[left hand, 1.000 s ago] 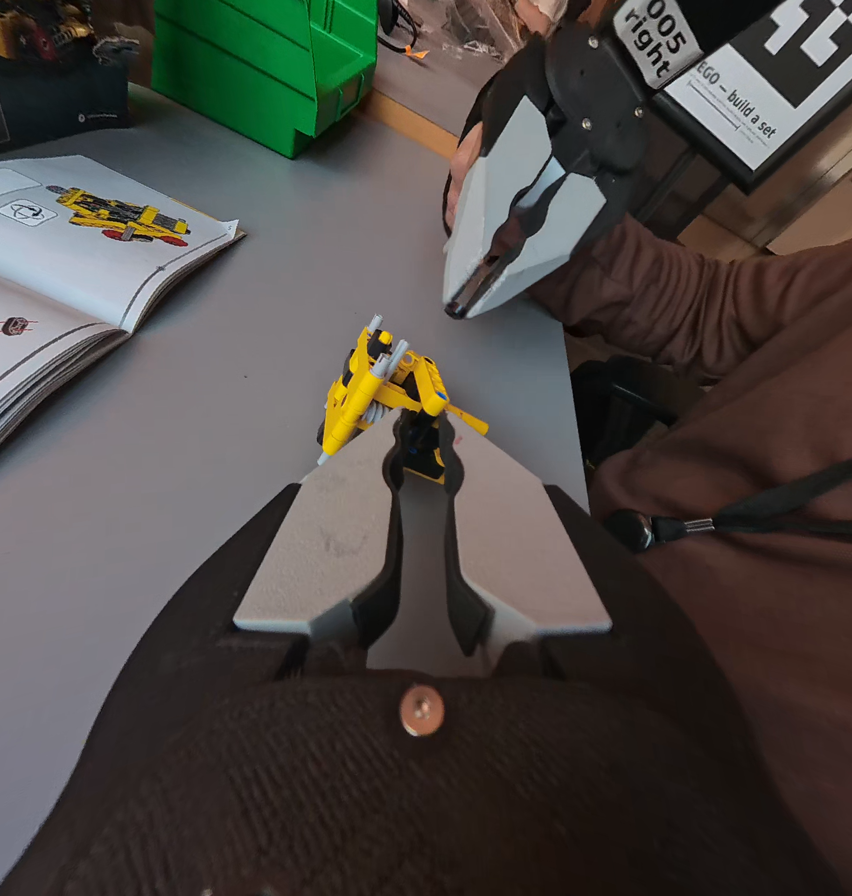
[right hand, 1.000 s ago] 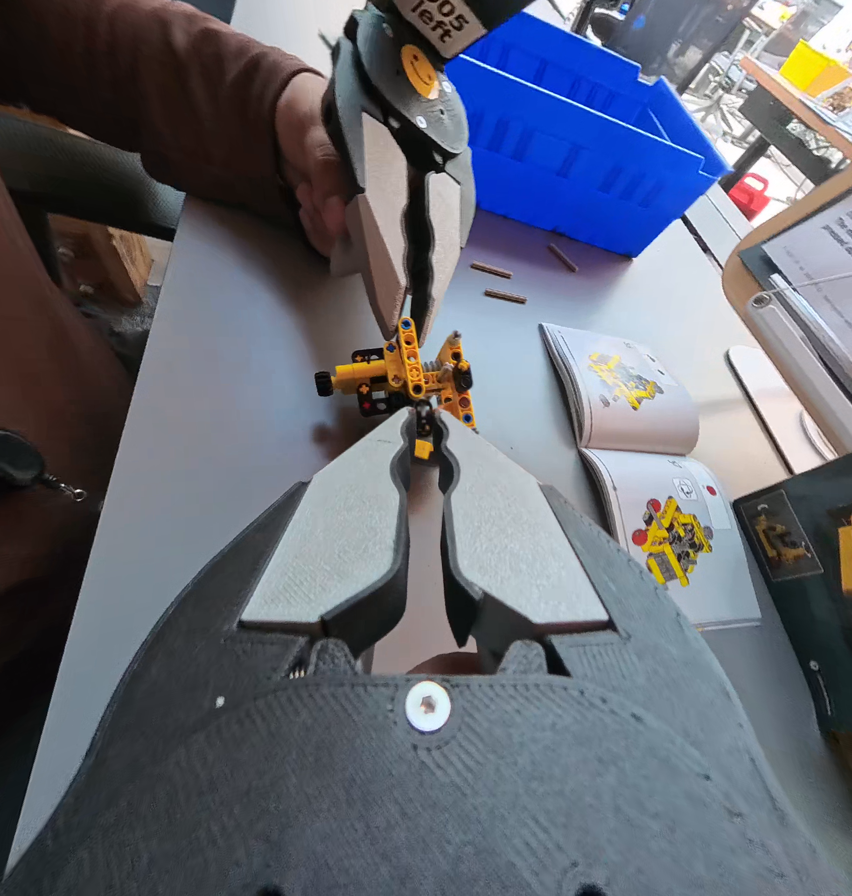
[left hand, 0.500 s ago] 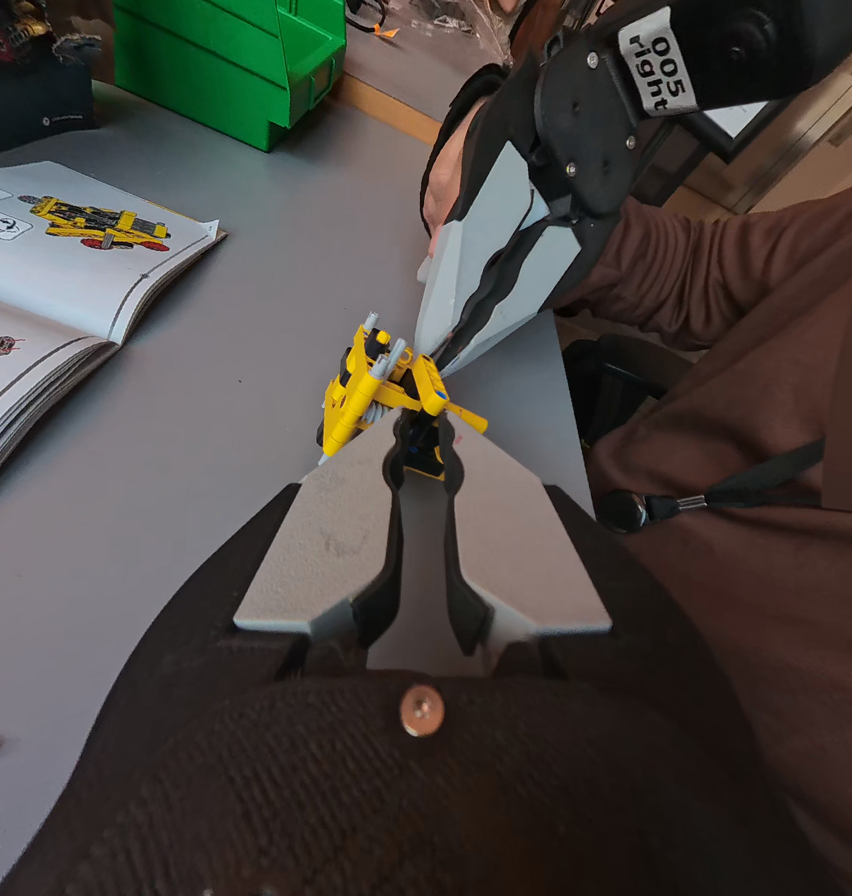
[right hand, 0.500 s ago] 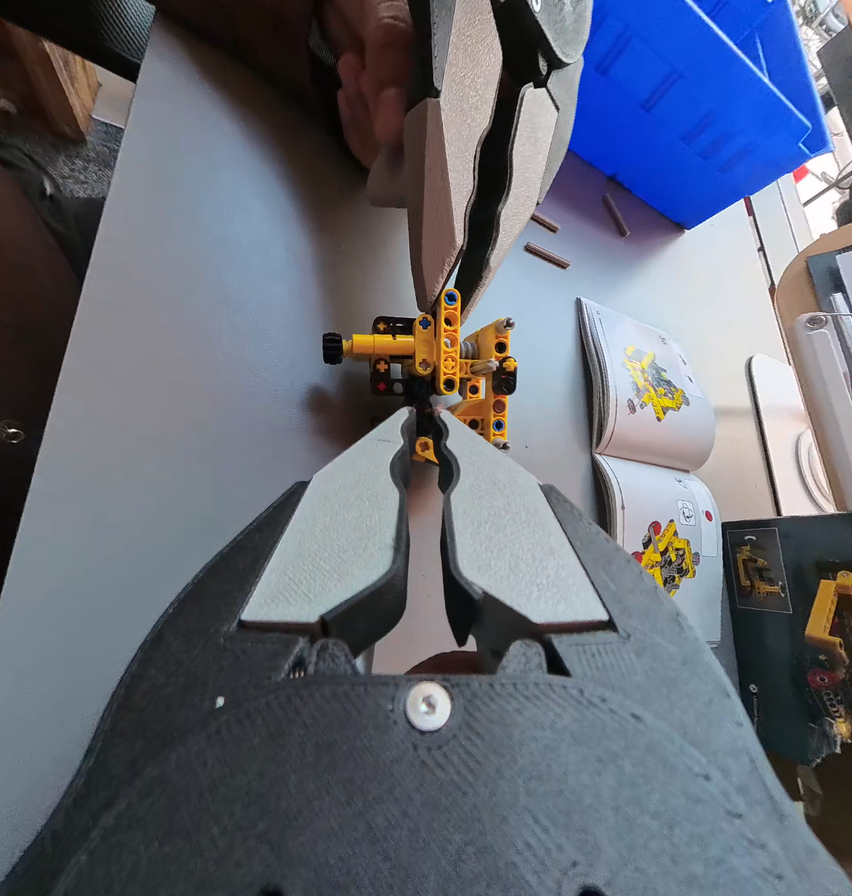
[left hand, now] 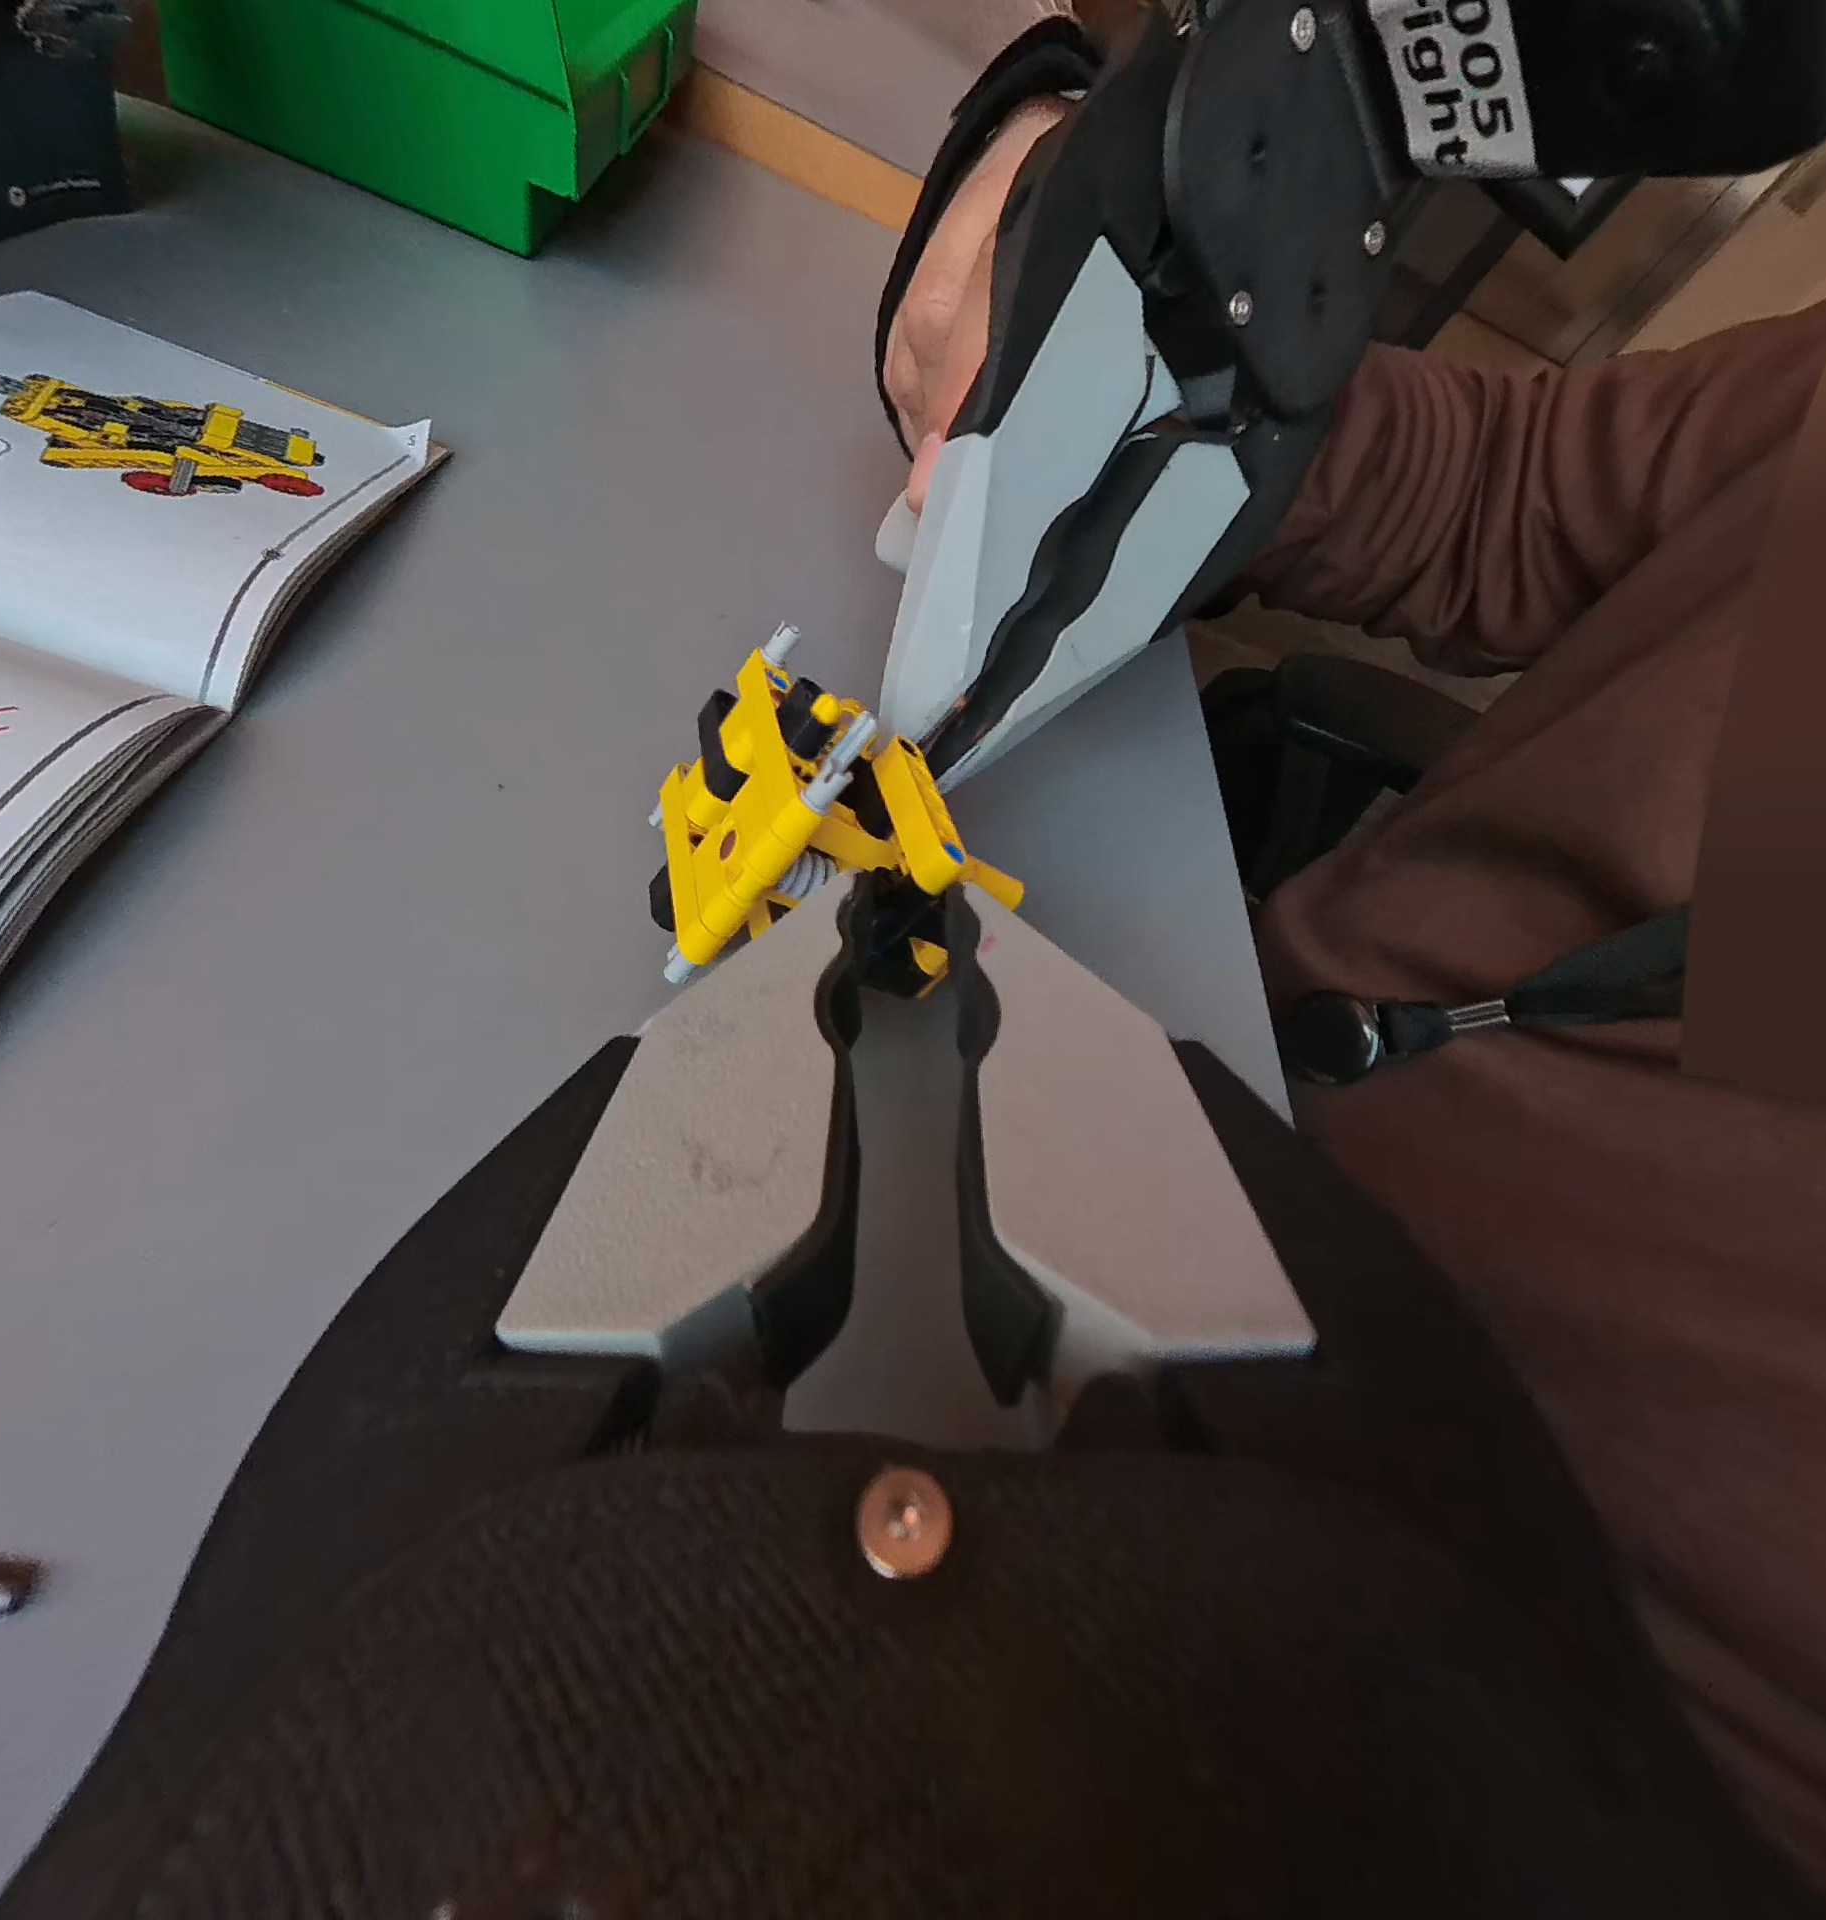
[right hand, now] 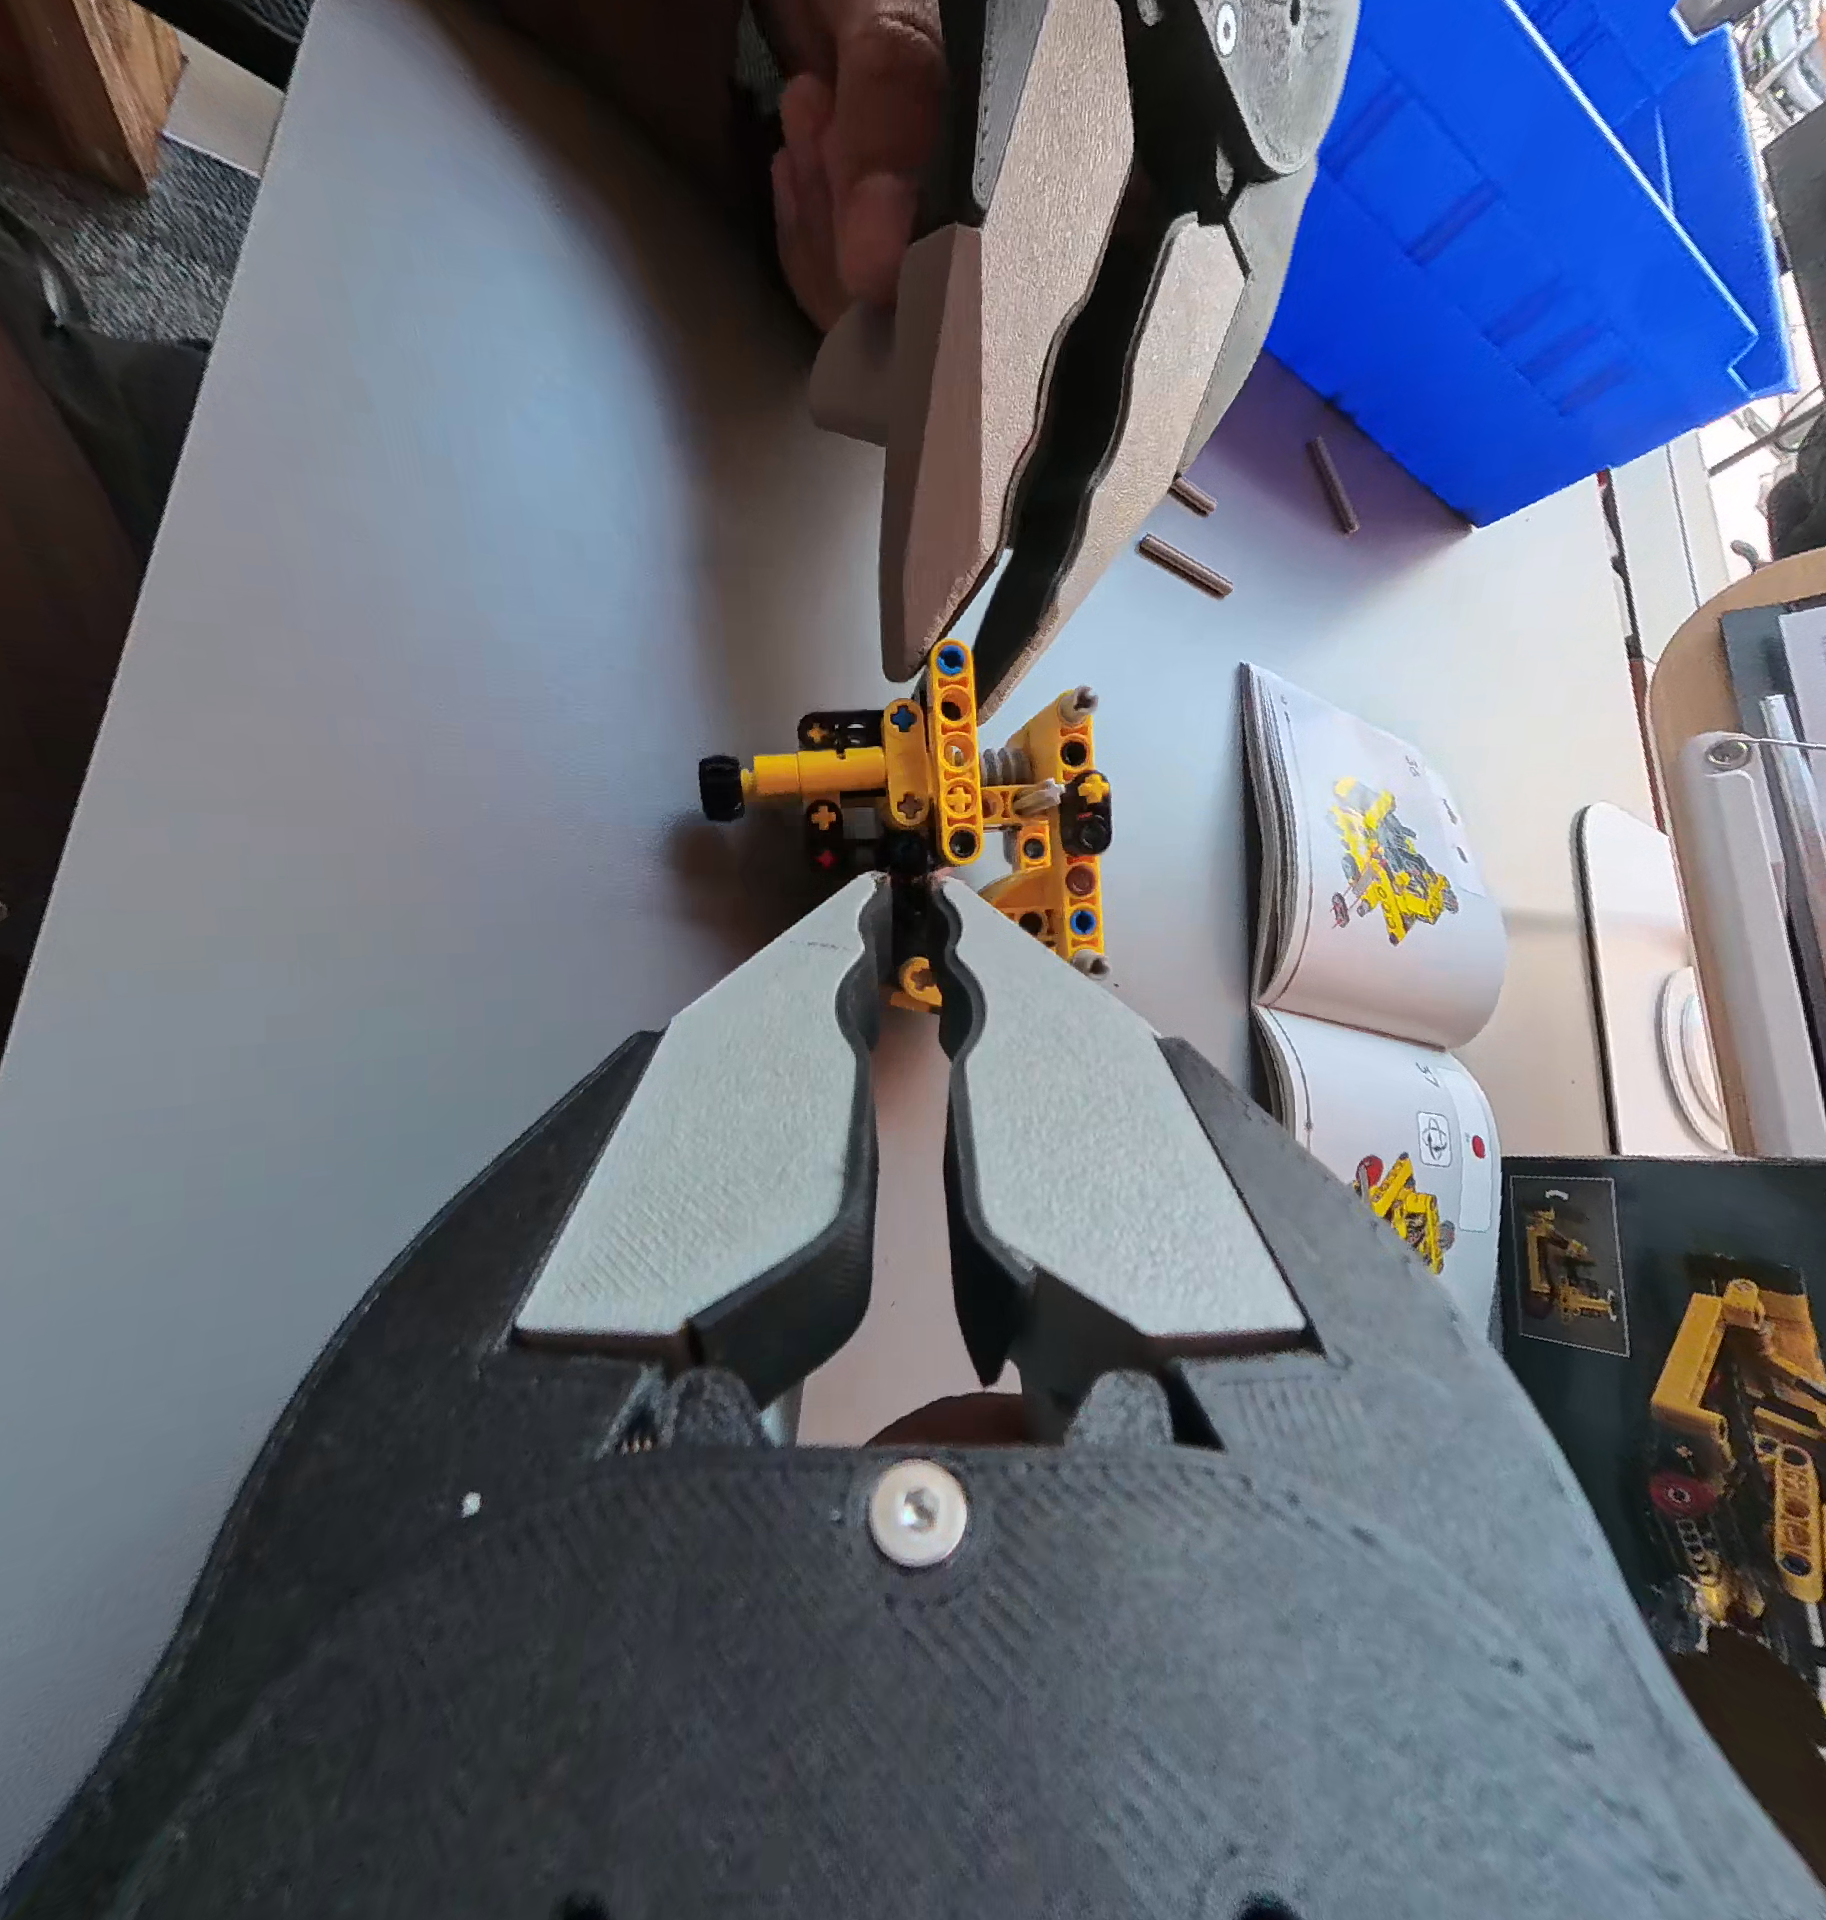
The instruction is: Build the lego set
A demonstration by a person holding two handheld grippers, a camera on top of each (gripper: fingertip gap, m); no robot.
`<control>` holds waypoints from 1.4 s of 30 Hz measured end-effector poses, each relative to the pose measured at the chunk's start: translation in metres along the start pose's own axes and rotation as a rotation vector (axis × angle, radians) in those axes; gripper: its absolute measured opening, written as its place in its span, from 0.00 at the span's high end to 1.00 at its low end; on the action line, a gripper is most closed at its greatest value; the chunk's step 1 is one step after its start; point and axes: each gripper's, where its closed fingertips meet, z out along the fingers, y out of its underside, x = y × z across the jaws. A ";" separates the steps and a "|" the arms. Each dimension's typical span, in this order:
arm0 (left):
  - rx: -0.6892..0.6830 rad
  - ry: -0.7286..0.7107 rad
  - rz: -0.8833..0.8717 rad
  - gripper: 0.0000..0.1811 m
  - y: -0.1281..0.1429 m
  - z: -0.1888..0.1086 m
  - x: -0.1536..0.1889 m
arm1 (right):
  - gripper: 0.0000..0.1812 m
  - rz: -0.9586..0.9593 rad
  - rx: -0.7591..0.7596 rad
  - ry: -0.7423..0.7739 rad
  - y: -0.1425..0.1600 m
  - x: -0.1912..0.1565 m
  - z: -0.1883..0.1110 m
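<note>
Both tongs are clamped on the same small yellow and black Lego Technic assembly [left hand: 815, 821], held just above the grey surface [left hand: 389, 935] near its edge. The left tongs [left hand: 901, 935] pinch a black piece at its lower end, and the right tongs [right hand: 907, 914] grip a black and yellow bit on the opposite side, so they come at it from opposite directions with hardly any room between the tips. Off to the side there's an open white instruction booklet [left hand: 130, 520], with a green plastic bin [left hand: 421, 94] behind it. The right wrist view also shows a blue plastic crate [right hand: 1511, 260], a few loose dark brown rods [right hand: 1184, 566] and the dark Lego box [right hand: 1719, 1403].
</note>
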 end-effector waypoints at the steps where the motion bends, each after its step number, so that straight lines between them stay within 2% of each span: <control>1: -0.002 -0.003 0.005 0.94 0.000 -0.001 0.000 | 0.98 -0.008 -0.002 0.001 0.000 0.000 0.000; 5: 0.015 0.032 0.000 0.92 -0.003 -0.012 0.001 | 0.98 -0.030 0.005 0.011 -0.002 0.001 -0.002; 9: 0.037 -0.002 0.027 0.84 -0.013 -0.024 -0.007 | 0.98 -0.050 0.002 0.011 -0.003 0.001 -0.005; 11: -0.012 -0.037 0.065 0.79 -0.011 -0.021 -0.014 | 0.98 -0.064 -0.009 0.010 -0.001 0.000 -0.003; 17: -0.137 -0.012 0.152 0.80 0.003 -0.003 -0.018 | 0.98 -0.078 -0.022 0.013 0.001 0.000 -0.001; 20: -0.139 0.005 0.172 0.79 0.003 -0.001 -0.018 | 0.98 -0.075 -0.021 0.013 0.003 0.001 -0.002; 25: -0.180 -0.009 0.243 0.66 0.012 0.007 -0.013 | 0.98 -0.069 -0.003 -0.001 0.002 0.000 -0.002; 28: -0.207 -0.067 0.280 0.69 0.018 0.013 -0.021 | 0.98 -0.070 0.001 -0.003 0.003 0.000 -0.002; 31: -0.185 -0.071 0.295 0.76 0.013 0.012 -0.023 | 0.98 -0.067 0.008 0.001 0.003 0.002 -0.003; 33: -0.179 -0.054 0.275 0.77 0.012 0.011 -0.023 | 0.98 -0.065 0.008 -0.004 0.004 0.002 -0.004; 38: -0.213 -0.053 0.280 0.71 0.016 0.014 -0.024 | 0.98 -0.068 0.017 -0.012 0.005 0.000 -0.004; 42: -0.183 -0.026 0.284 0.67 0.011 0.016 -0.017 | 0.98 -0.068 0.032 -0.006 0.005 0.002 -0.007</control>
